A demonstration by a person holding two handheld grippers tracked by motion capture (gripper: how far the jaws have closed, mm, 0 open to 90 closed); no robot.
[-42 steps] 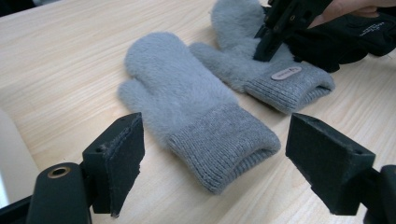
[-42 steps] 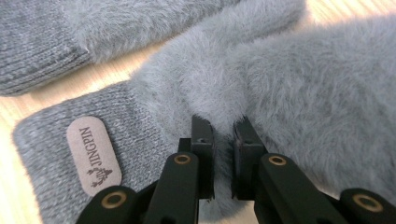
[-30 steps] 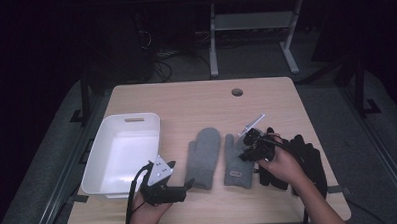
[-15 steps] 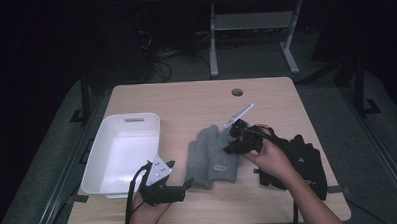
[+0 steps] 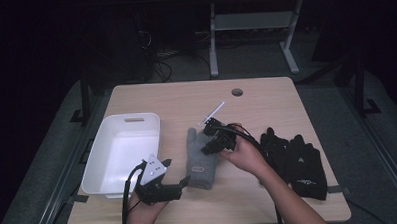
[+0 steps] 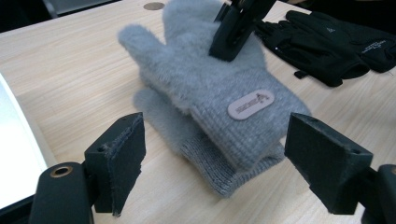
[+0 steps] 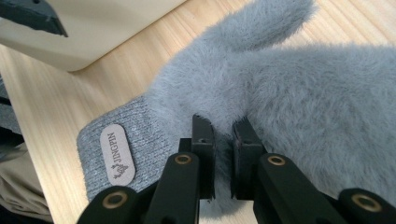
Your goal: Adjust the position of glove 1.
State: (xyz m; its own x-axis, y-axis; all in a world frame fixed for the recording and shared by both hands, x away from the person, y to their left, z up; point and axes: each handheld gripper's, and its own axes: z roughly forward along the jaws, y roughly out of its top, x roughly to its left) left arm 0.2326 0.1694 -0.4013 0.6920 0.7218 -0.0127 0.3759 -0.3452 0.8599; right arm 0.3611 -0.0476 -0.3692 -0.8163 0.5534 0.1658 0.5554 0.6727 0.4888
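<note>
Two fluffy grey mittens lie stacked at the table's middle front. The upper mitten point(image 5: 202, 159) point(image 6: 219, 88) point(image 7: 303, 93) rests slightly askew on the lower mitten point(image 6: 187, 135). My right gripper point(image 5: 212, 140) point(image 7: 223, 135) is shut on the upper mitten, pinching its fur near the palm; it also appears as a black jaw point(image 6: 233, 32) in the left gripper view. A pink brand patch point(image 7: 116, 151) sits on the knit cuff. My left gripper point(image 5: 177, 172) point(image 6: 219, 154) stands open just in front of the cuffs, with nothing touching its pads.
A white bin point(image 5: 96, 165) point(image 7: 93, 32) stands at the left front of the table. A pair of black gloves point(image 5: 293, 156) point(image 6: 327, 42) lies to the right of the mittens. A round cable hole point(image 5: 237, 92) is at the table's far side.
My right gripper has carried one grey mitten leftward from beside the other and brought it on top of that one. The left gripper has stayed where it was.
</note>
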